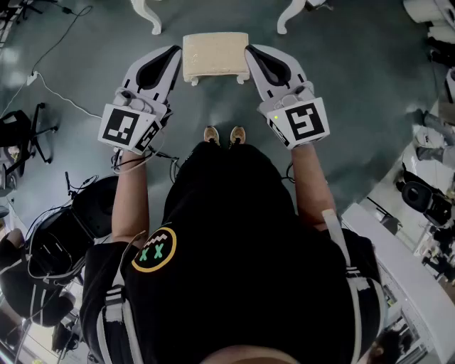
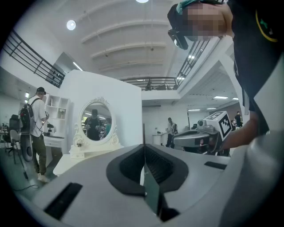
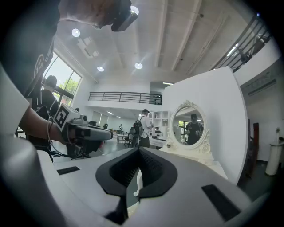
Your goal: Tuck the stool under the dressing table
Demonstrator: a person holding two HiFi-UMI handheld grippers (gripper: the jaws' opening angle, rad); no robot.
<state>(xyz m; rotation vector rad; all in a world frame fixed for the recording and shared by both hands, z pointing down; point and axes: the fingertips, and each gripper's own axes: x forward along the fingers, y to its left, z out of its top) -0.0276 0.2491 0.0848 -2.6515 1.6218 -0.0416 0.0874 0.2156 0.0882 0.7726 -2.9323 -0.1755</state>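
Flanking the stool (image 1: 215,55) from both sides, the two grippers are held forward and low over the grey floor (image 1: 213,106). The left gripper (image 1: 173,55) has its fingers drawn together, tips meeting in a thin seam with nothing between them, as its own view confirms (image 2: 143,148). The right gripper (image 1: 254,55) is in the same condition: fingers closed tip to tip and empty (image 3: 138,151). The stool's cream cushioned top lies directly between the two sets of fingers. The left fingertips sit at its left edge and the right fingertips at its right edge; whether they actually press on it cannot be confirmed. Just beyond the fingers, past the stool's far edge, two white curved legs of the dressing table (image 1: 148,15) stand on the floor, one on each side, and the stool lies short of them, not under the table. In the left gripper view the table's white surface (image 2: 84,157) and oval mirror (image 2: 96,120) appear ahead and to the left of the fingers. In the right gripper view the mirror (image 3: 188,126) stands ahead and to the right. A white curved leg (image 3: 138,182) shows through the opening behind the right fingertips; whose leg cannot be told. The person's shoes (image 1: 211,134) are behind the fingers, near the stool.
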